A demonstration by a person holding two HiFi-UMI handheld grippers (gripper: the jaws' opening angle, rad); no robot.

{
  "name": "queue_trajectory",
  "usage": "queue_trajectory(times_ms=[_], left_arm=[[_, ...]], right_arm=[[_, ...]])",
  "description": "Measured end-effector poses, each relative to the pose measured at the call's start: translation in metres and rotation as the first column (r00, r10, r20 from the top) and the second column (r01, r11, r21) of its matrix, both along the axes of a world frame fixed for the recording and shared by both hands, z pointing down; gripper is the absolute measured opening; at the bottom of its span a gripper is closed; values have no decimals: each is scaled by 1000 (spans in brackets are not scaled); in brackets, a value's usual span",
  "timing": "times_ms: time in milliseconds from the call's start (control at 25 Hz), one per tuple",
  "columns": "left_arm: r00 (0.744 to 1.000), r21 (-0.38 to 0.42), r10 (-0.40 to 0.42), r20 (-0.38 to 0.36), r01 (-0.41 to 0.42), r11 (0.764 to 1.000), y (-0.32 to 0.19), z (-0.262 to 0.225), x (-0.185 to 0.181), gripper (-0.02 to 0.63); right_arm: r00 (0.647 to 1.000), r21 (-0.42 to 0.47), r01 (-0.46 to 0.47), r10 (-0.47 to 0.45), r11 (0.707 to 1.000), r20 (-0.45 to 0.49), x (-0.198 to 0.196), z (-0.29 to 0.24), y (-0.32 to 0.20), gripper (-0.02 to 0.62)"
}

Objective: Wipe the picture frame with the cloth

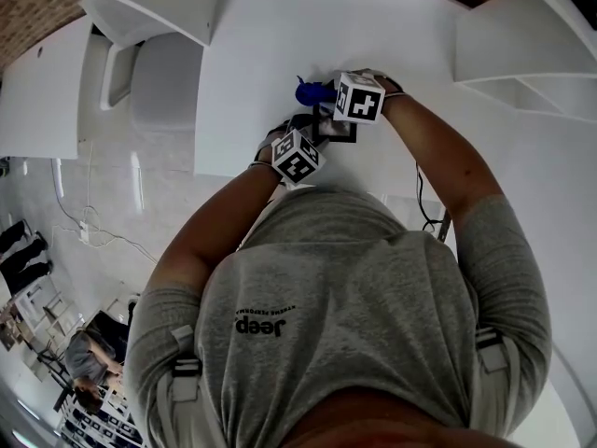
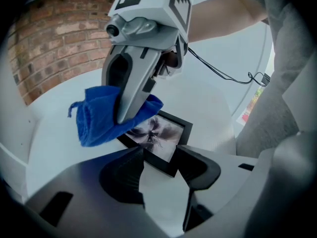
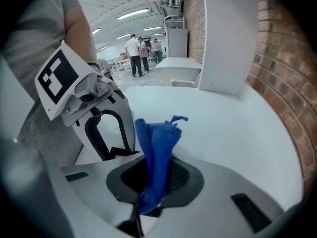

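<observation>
- Head view: over the white tabletop (image 1: 261, 45), the left gripper (image 1: 300, 152) and right gripper (image 1: 354, 101) meet at the small black picture frame (image 1: 336, 131). The blue cloth (image 1: 312, 91) is bunched at the frame's far side.
- Left gripper view: its fingers (image 2: 124, 175) are narrowly set and pinch the frame's near corner. The right gripper presses the cloth onto the frame's far edge.
- Right gripper view: its fingers (image 3: 183, 177) are clamped on the cloth, which sticks up from between them.
</observation>
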State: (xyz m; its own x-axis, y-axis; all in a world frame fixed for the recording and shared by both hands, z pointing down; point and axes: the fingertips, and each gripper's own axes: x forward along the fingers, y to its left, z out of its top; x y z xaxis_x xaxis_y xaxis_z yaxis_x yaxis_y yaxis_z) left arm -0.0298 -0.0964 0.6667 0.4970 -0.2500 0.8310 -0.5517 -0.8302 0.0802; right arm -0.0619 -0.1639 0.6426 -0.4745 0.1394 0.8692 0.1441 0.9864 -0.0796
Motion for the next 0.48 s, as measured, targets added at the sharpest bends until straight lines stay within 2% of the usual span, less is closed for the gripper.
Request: queue_trajectory(times_ms=[240,480], left_arm=[[1000,-1,0,-3,0,1000,0,0,-1,216],[1000,0,-1,-6,1,1000,0,-1,-1,216]], right_arm=[[999,22,42,-42,999,-27,-21,10,5,55],[996,25,65,-63,998,-61,-20,17,6,55]])
